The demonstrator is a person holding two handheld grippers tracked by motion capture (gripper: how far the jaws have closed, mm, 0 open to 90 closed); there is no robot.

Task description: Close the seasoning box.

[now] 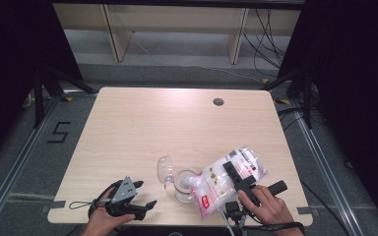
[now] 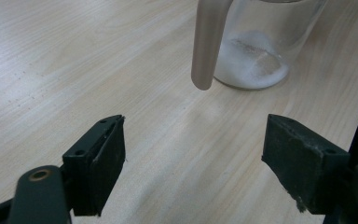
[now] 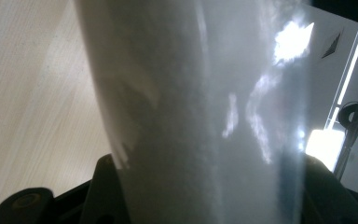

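My right tongs clamp the plastic bag of white powder, tilted mouth-down over the glass jar on the table, while my left tongs rest open, empty, nearby.

Overhead light falls evenly on the pale table, while its surroundings sink into darkness. In the right gripper view, the plastic bag is close, blurred, streaked with white glare.
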